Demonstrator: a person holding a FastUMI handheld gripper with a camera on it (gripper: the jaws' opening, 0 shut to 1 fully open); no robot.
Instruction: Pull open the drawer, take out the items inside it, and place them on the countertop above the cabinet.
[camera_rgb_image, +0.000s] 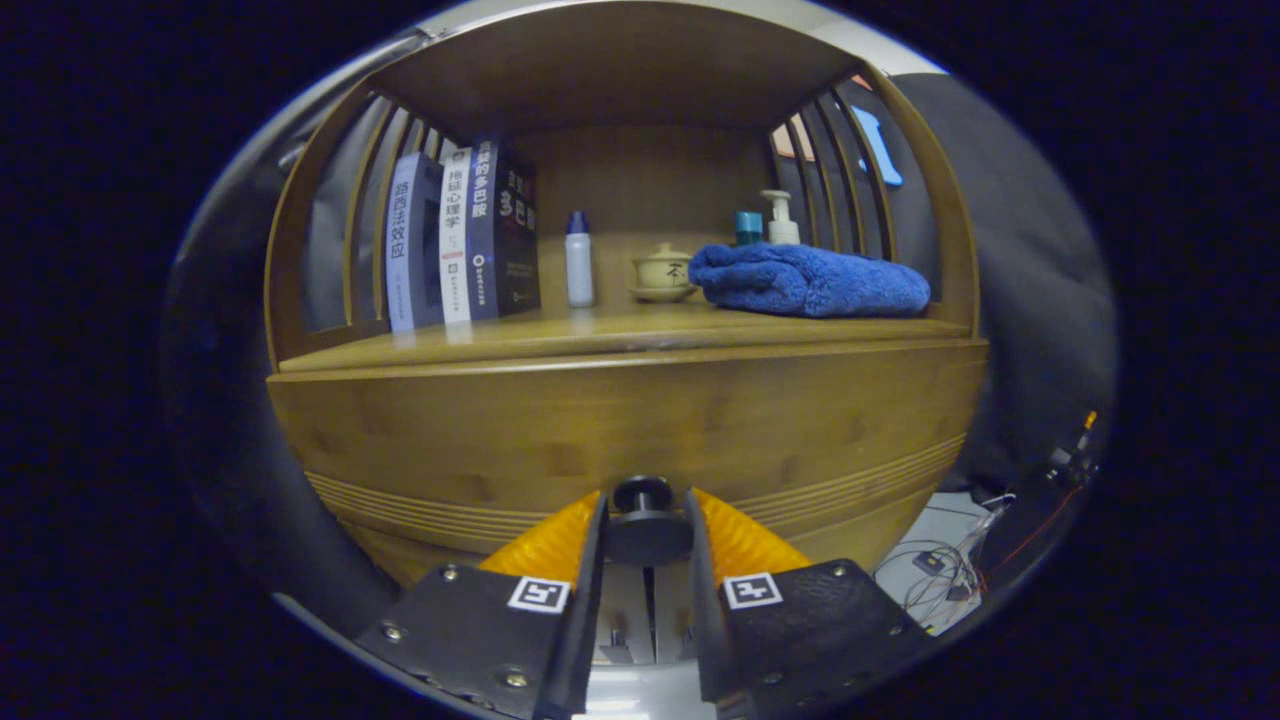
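- Gripper (645, 530) nearest cam: fingers set narrow, one each side of the drawer knob (643, 520). Both look pressed on the knob's flanks; contact reads as a grip, tho the far faces are hidden.
- Knob: dark, round, mushroom-shaped w/ a slimmer neck behind the cap. Smooth, prob hard plastic or metal, so could slip under a sideways tug.
- Drawer front (620, 430): warm bamboo-like wood, satin sheen, fine grooves along the lower edge. Appears fully shut; no gap seen at its top edge.
- Step in hand, by my read: pull drawer open. Task barely begun; items inside not visible yet.
- To do it well: pull straight back along the finger axis, square to the front. Keep pinch behind the cap so the flare stops the fingers sliding off. Slow and even; no twist or lift, else drawer may bind on its runners.
- Risk: cabinet looks light; a hard jerk could drag the whole unit fwd and topple what's on the shelf.
- Countertop (480, 335) above drawer = drop zone. Same wood, smooth, faintly reflective.
- Already on it: books (460, 240) upright at one end, slim white bottle (579, 260), small ceramic lidded cup (662, 270) on a saucer, folded blue towel (810, 280) (plush, soft), pump bottle (780, 218) behind the towel.
- Free space mostly along the front lip, betw books and towel.
- Slatted side rails (830, 170), curved wood.
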